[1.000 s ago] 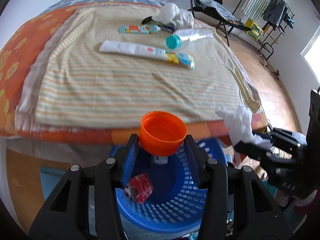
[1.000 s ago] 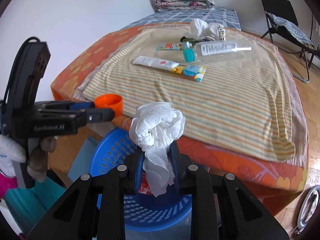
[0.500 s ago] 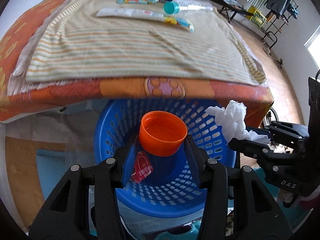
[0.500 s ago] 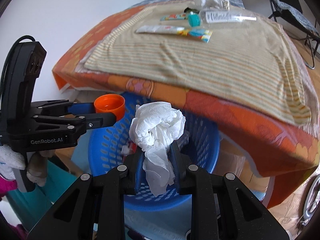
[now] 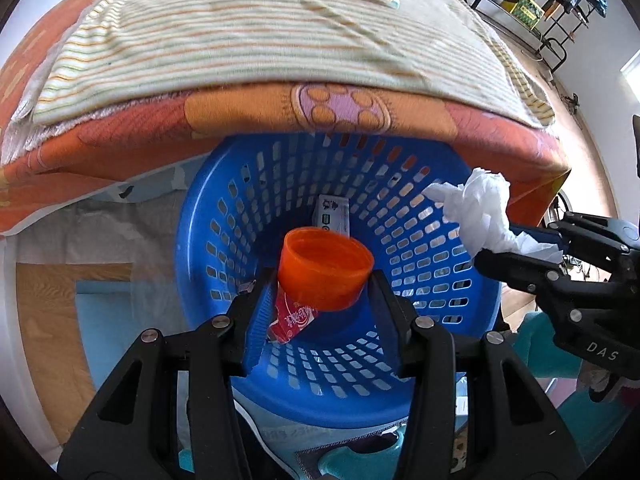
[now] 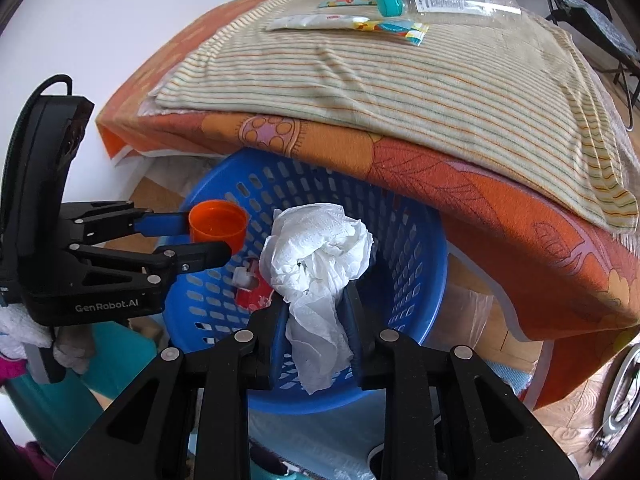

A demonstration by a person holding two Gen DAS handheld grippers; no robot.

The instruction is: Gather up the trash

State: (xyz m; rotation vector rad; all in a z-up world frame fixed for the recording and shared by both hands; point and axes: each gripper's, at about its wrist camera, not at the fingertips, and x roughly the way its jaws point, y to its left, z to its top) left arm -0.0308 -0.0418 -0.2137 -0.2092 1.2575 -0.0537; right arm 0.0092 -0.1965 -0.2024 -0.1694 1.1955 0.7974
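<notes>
Both wrist views look steeply down along their fingers (image 5: 262, 312) from close above the blue basket (image 5: 440, 208), sharing it and the bed (image 6: 400, 92) edge, each catching the other's gripper.

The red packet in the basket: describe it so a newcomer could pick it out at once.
Find the blue slotted basket on the floor at the bed's edge. On its bottom lies the red packet with white lettering, just below the orange cap; the only other item there is a white carton.

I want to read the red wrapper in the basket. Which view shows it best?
The left wrist view: the wrapper lies close, lettering visible, partly behind the cap. The right wrist view shows only a red sliver behind the tissue.
</notes>
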